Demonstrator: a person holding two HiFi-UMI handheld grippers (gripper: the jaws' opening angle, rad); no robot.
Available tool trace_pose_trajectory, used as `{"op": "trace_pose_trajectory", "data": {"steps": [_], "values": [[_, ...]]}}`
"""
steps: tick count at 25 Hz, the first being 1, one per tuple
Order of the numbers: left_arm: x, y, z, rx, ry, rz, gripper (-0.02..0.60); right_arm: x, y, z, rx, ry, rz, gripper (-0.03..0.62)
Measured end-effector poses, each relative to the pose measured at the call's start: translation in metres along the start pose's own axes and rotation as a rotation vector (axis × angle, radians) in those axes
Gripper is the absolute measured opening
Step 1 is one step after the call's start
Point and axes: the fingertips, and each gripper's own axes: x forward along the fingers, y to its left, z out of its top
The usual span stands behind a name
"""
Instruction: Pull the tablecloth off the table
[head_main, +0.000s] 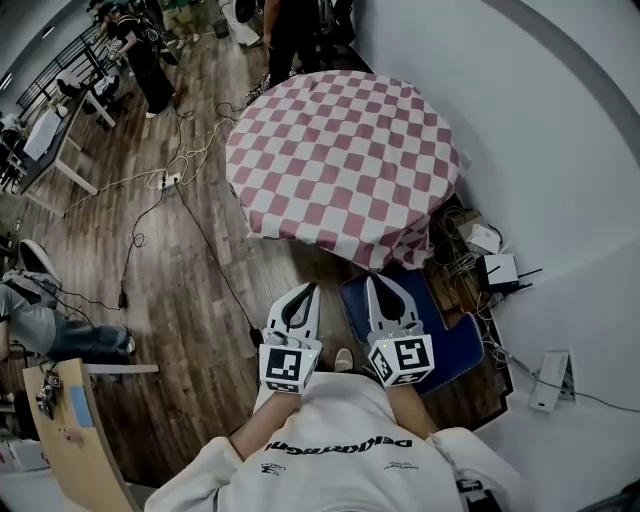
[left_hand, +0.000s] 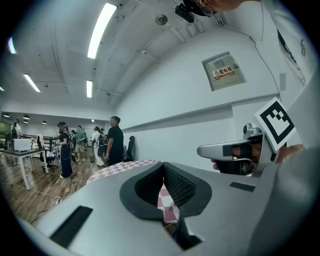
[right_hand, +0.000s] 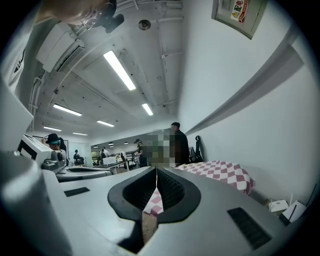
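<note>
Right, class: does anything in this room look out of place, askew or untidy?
Yes. Loose cables trail across the wooden floor left of the checked tablecloth, and a router sits in a cable tangle by the wall. The cloth itself lies fairly even.

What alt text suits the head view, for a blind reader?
A pink-and-white checked tablecloth drapes a round table beside a white wall. Below it, a person's left hand-held gripper and right hand-held gripper, both shut and empty, point toward the cloth without touching it.
</note>
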Motion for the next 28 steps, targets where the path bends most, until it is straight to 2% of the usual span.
{"op": "trace_pose_trajectory", "data": {"steps": [2,5,7,12,17,25,28], "values": [[0.011,-0.012,-0.034,0.002,-0.019,0.015,0.015,-0.001,-0.019,-0.034,-0.002,-0.008,0.011,0.037],[0.011,-0.056,-0.104,-0.015,-0.036,0.042,0.015,-0.033,-0.046,-0.101,-0.023,-0.019,0.032,0.035],[0.018,-0.064,-0.122,-0.039,-0.026,0.048,0.016,-0.036,-0.056,-0.118,-0.029,-0.014,0.033,0.035],[0.057,-0.050,-0.132,-0.006,-0.045,-0.025,0.015,-0.007,-0.071,-0.120,-0.038,-0.035,-0.002,0.037],[0.113,0.002,-0.127,-0.015,-0.050,-0.055,0.017,0.051,-0.091,-0.113,-0.028,-0.041,-0.063,0.037],[0.187,0.081,-0.129,-0.064,-0.006,-0.120,0.016,0.148,-0.110,-0.106,0.012,-0.001,-0.160,0.037],[0.212,0.112,-0.130,-0.069,0.017,-0.111,0.017,0.185,-0.117,-0.110,0.022,0.024,-0.174,0.037]]}}
